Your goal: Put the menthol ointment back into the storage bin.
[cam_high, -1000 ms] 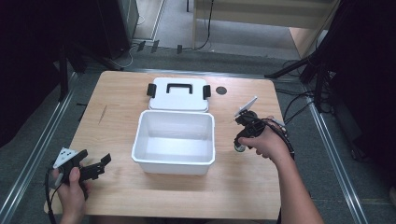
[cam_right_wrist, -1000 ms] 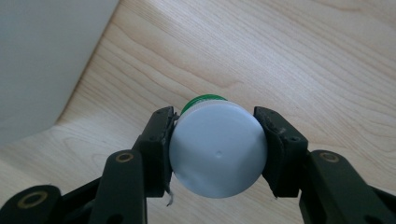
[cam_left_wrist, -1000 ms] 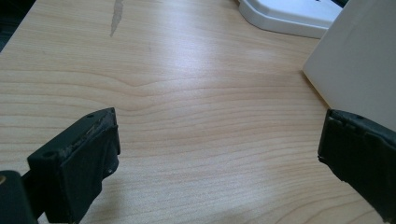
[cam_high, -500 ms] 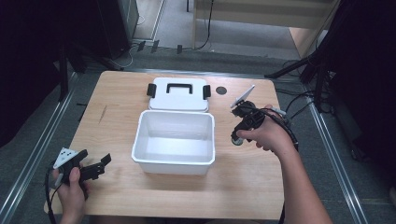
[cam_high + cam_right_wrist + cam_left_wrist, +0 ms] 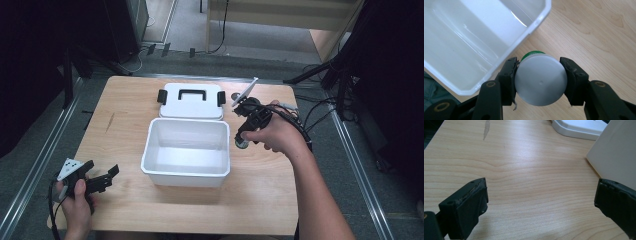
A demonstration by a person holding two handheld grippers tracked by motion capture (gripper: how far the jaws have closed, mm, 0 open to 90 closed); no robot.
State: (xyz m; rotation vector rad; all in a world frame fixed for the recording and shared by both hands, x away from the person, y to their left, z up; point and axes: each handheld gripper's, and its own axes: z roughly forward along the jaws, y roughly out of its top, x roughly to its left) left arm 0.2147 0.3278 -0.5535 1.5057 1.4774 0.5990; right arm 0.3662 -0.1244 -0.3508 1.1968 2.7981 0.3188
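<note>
The right gripper point(image 5: 540, 81) clamps a small white-capped bottle point(image 5: 540, 80) at the open white bin's point(image 5: 185, 150) three o'clock rim. Grasp made; drop-in pending. The left gripper point(image 5: 100, 179) idles, jaws apart, at seven o'clock on the worktop point(image 5: 265, 195).

Lid point(image 5: 191, 100) behind open bin point(image 5: 185, 151), right tongs point(image 5: 241, 141) beside bin's right rim
</note>
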